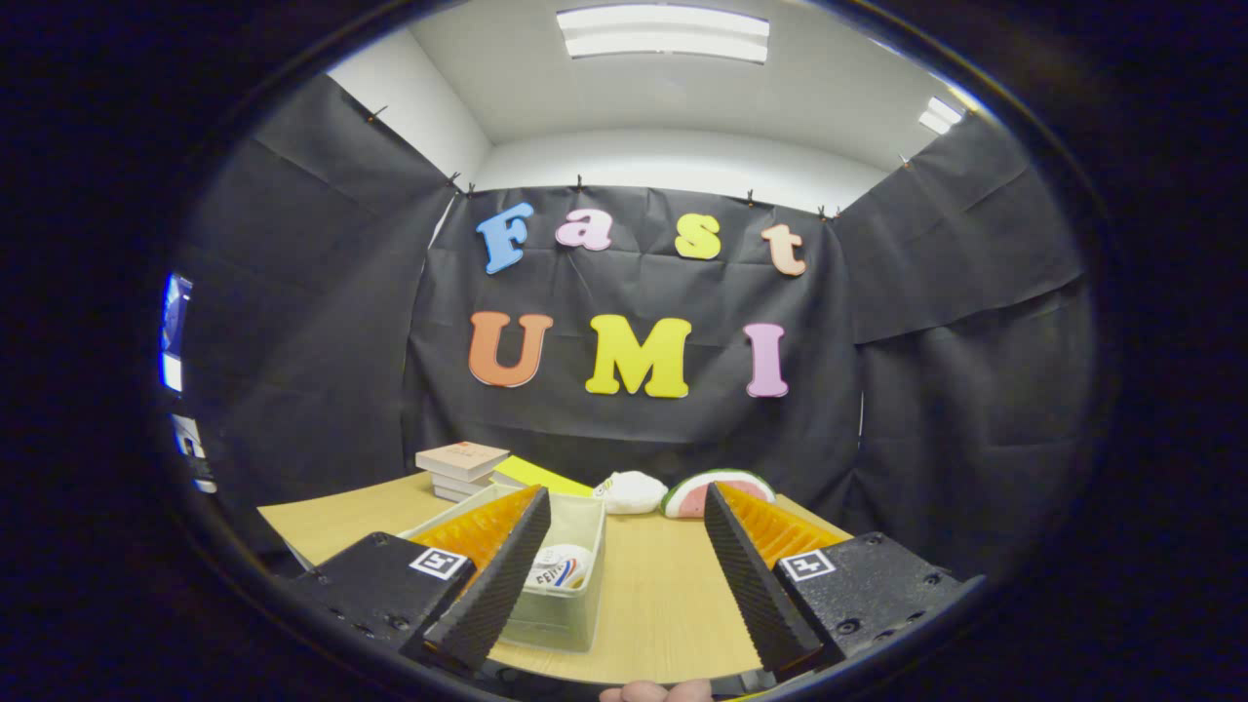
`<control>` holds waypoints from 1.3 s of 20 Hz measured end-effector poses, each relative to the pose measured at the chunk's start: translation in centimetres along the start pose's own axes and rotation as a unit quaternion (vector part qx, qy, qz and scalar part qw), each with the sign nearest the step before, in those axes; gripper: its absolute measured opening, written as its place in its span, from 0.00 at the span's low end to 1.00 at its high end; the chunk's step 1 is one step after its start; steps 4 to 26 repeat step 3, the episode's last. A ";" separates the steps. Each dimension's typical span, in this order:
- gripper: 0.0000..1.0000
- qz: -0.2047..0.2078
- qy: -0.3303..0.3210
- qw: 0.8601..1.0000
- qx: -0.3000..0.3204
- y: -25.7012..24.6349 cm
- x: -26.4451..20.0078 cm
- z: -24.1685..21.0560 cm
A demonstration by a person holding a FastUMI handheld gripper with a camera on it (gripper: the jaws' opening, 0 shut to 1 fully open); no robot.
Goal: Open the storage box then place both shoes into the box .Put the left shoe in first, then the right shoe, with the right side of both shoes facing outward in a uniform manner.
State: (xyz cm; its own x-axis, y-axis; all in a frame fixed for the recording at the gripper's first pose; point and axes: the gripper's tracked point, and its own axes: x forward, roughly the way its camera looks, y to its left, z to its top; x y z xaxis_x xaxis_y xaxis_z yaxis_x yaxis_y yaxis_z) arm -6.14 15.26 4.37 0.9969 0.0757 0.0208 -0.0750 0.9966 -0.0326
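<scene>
A clear plastic storage box (568, 595) stands on the wooden table (663, 595), partly behind my left finger (497, 585). Inside it a white shoe (561, 567) with red and blue markings is visible through the open top. A yellow-green lid (541, 476) lies behind the box. My gripper (624, 565) hovers above the table's near part, open wide, with nothing between its fingers. The box sits at the left finger, not between the two.
A stack of books (460, 468) lies at the table's back left. A white soft object (631, 491) and a watermelon-slice toy (717, 490) rest at the back near the cloth wall. A fingertip of a person (655, 691) shows at the near edge.
</scene>
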 end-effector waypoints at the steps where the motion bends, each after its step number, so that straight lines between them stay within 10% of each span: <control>1: 1.00 0.001 0.003 1.000 0.002 0.2 0.3 0.9; 26: 1.00 -0.003 0.000 1.000 0.000 -0.2 0.2 1.2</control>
